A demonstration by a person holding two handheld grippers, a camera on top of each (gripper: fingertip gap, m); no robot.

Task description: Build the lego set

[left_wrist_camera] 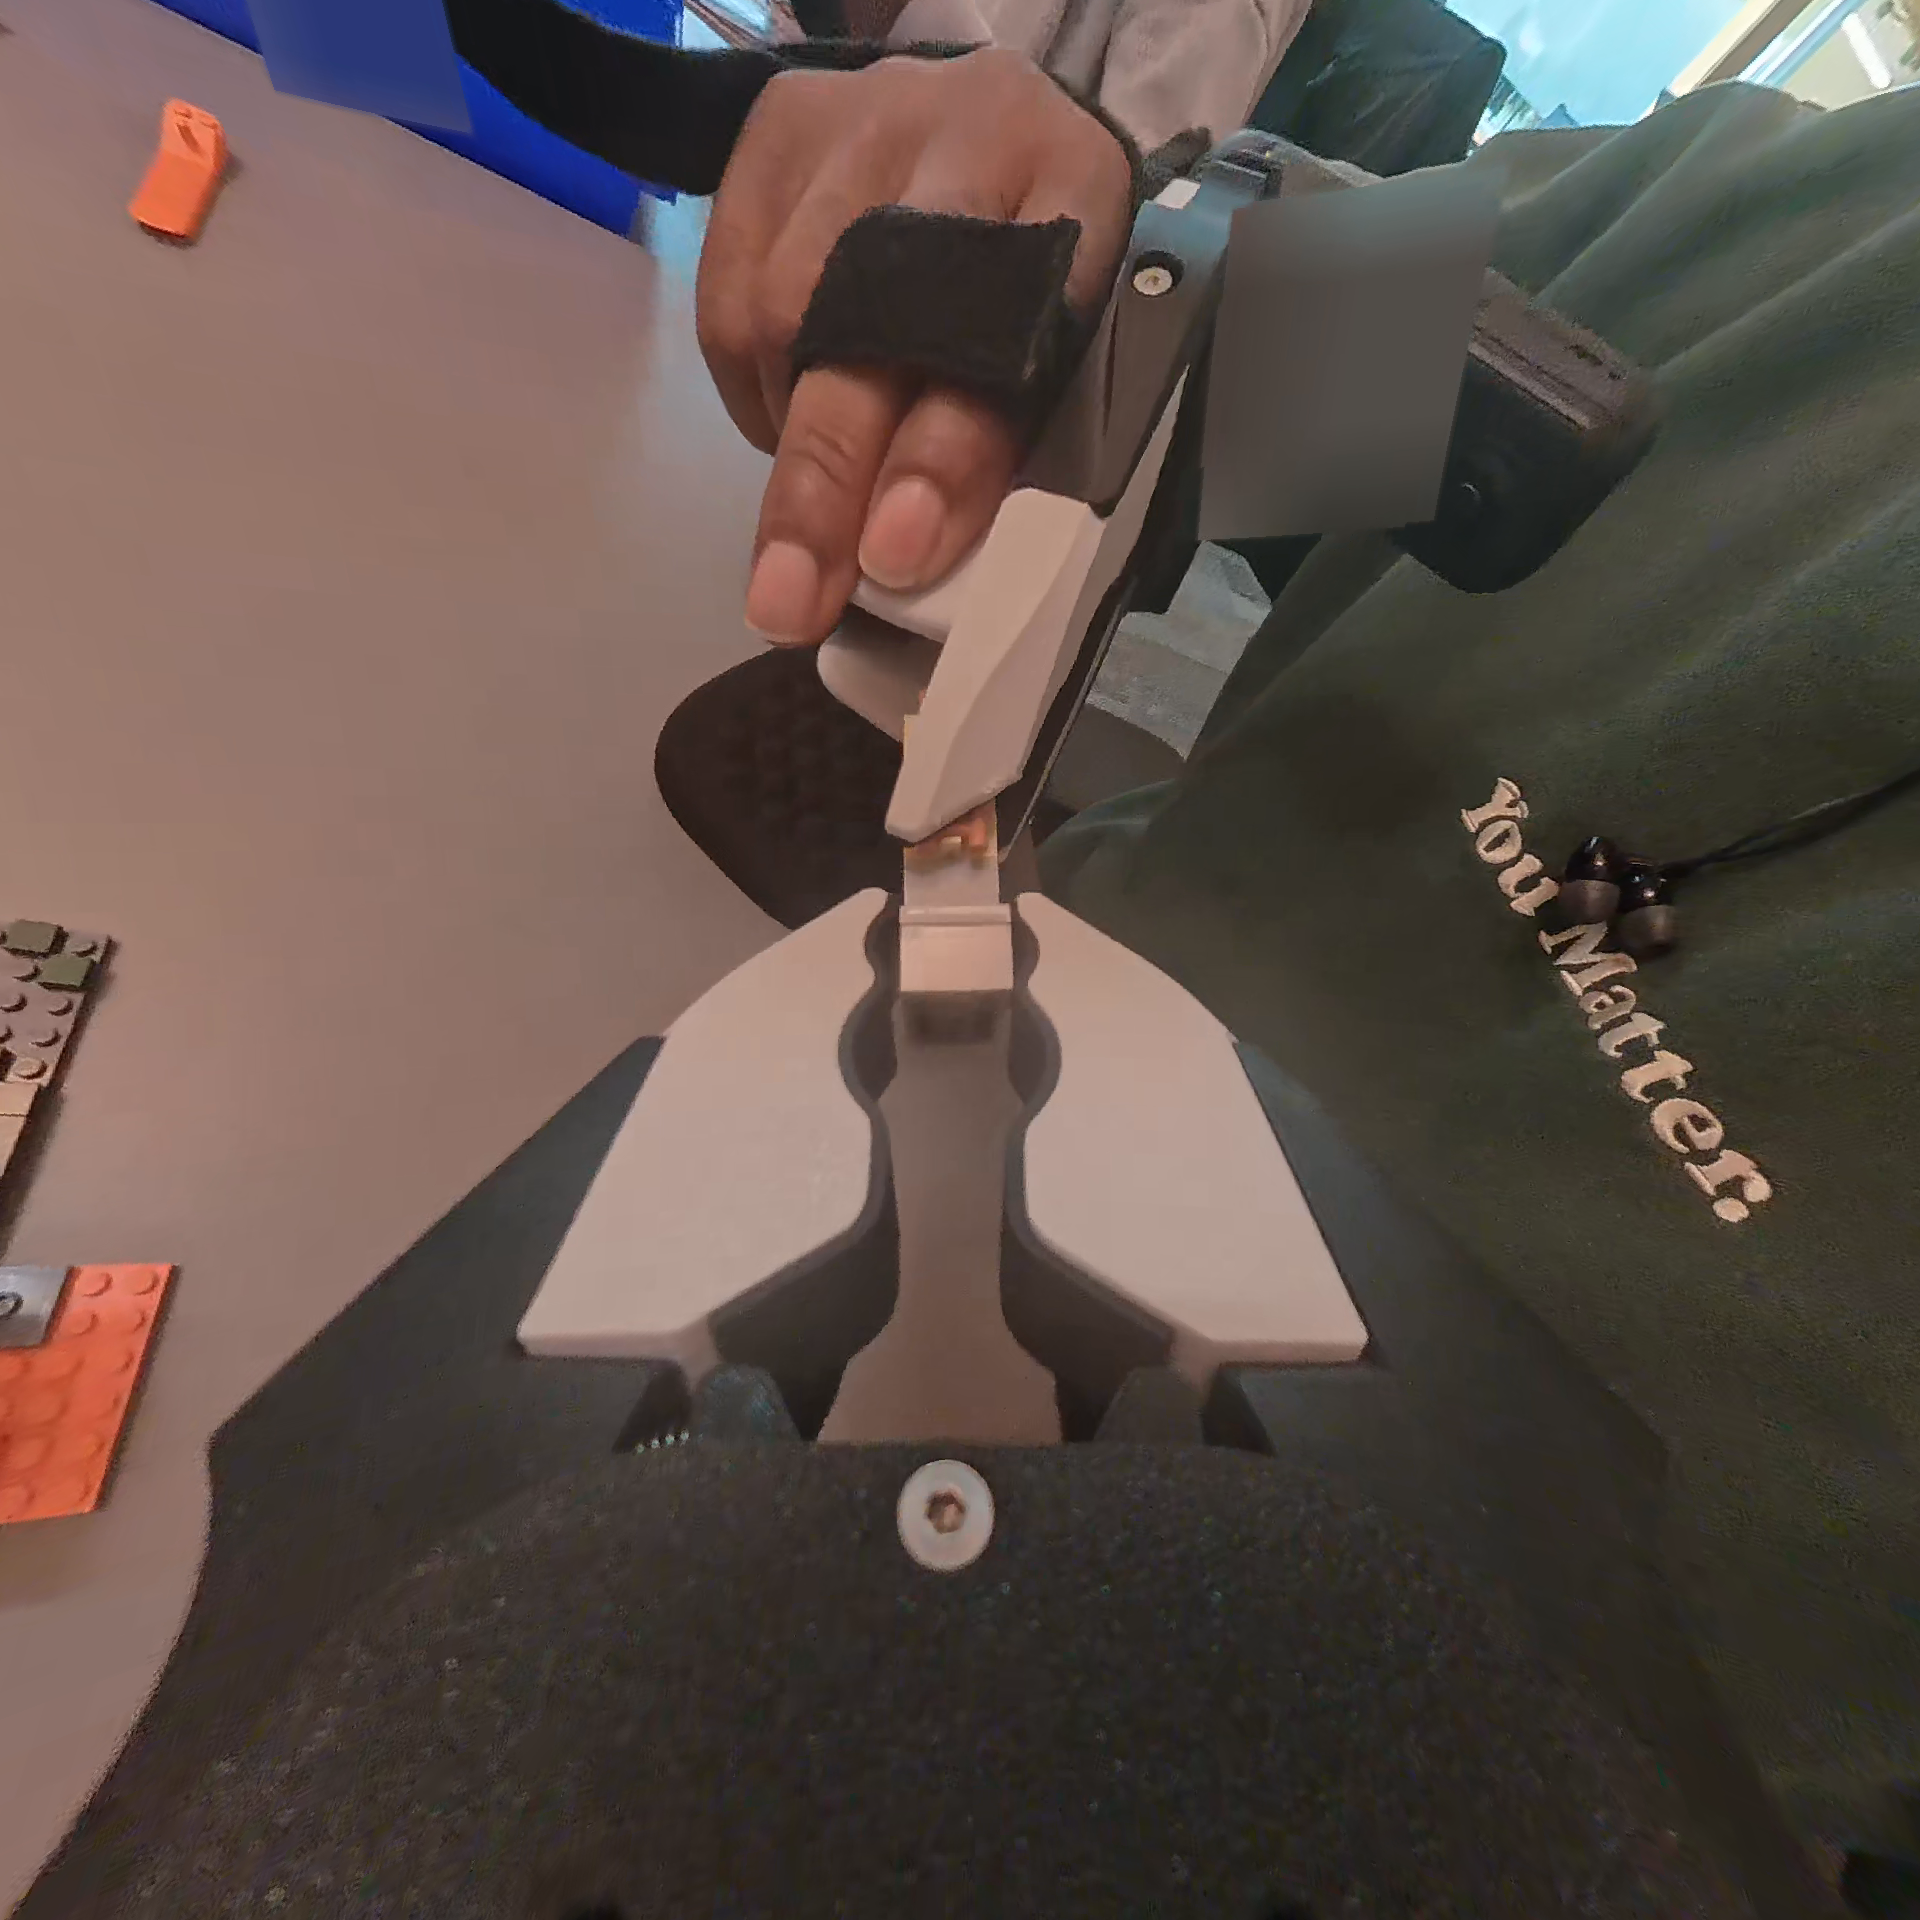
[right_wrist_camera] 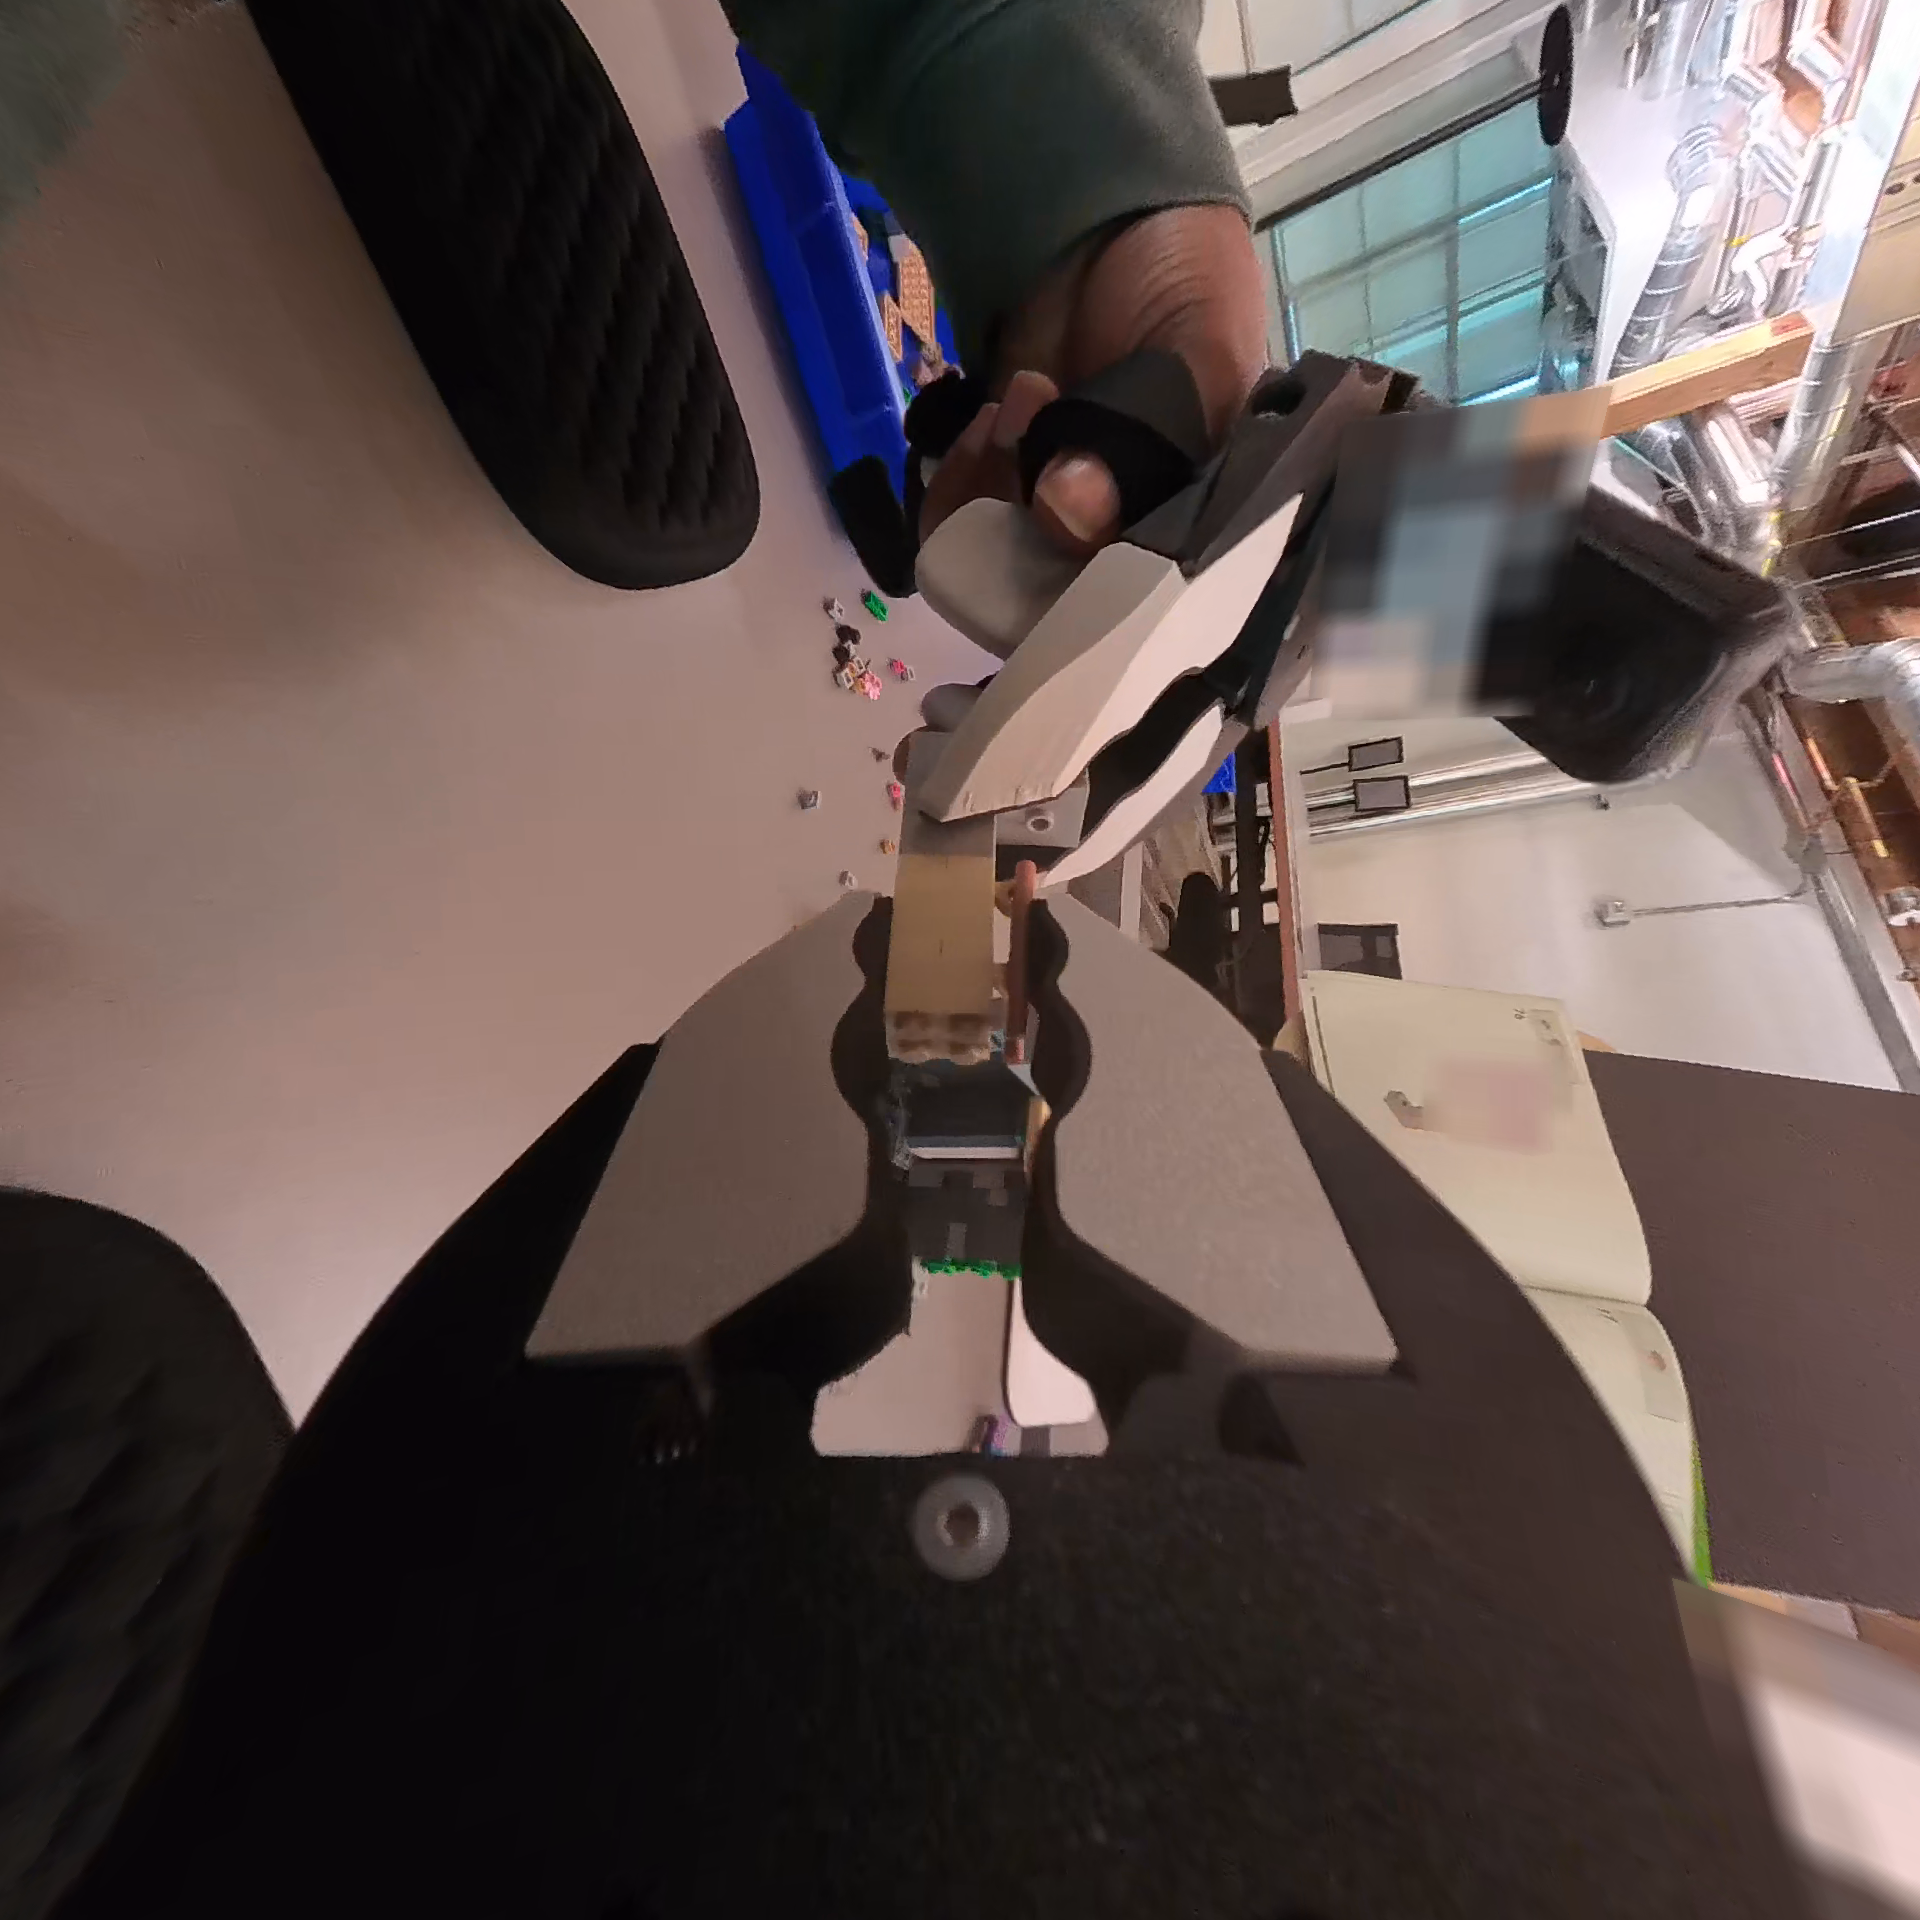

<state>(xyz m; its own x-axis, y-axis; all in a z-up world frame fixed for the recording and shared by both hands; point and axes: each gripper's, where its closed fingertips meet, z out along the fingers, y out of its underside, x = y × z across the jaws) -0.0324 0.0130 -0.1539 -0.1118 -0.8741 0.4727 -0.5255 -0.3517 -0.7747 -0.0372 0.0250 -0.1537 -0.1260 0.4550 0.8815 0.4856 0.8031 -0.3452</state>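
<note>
Left gripper (left_wrist_camera: 951, 925): your jaws are nearly closed, both pads pressed on the grey end of a small toy-brick assembly (left_wrist_camera: 953, 951). You're holding it up off the table, in front of your chest.
Right gripper (right_wrist_camera: 956, 935): your jaws stand narrowly apart, one finger on each side of the tan end of the same brick assembly (right_wrist_camera: 940, 945). Left pad looks tight on the tan side. On the right side a thin brown rod piece (right_wrist_camera: 1023, 961) sits between brick and finger; can't tell if that pad presses.
Brick assembly: one piece shared by both grippers, grey section at the left gripper end, tan section at the right gripper end, dark and green bricks deeper inside the right gripper. It's in mid-air, not resting on the table.
Grippers relative to each other: tips nearly meeting, the two set at an angle, with the assembly bridging them.
Hands: your right hand (left_wrist_camera: 894, 343) sits in a black strap on the right gripper's handle; your left hand (right_wrist_camera: 1101, 395) likewise on the left one.
Table (left_wrist_camera: 364, 623): pale top. Loose orange wedge brick (left_wrist_camera: 179, 168) at the far side, orange studded plate (left_wrist_camera: 73, 1387) and grey studded plate (left_wrist_camera: 47, 997) near the left edge of the left wrist view.
More on table: scatter of tiny coloured bricks (right_wrist_camera: 857, 649) and a blue plastic bin (right_wrist_camera: 831, 270) of parts beyond.
Nearby: dark green sweatshirt (left_wrist_camera: 1558, 831) with black earbuds (left_wrist_camera: 1626, 894) hanging on it.
</note>
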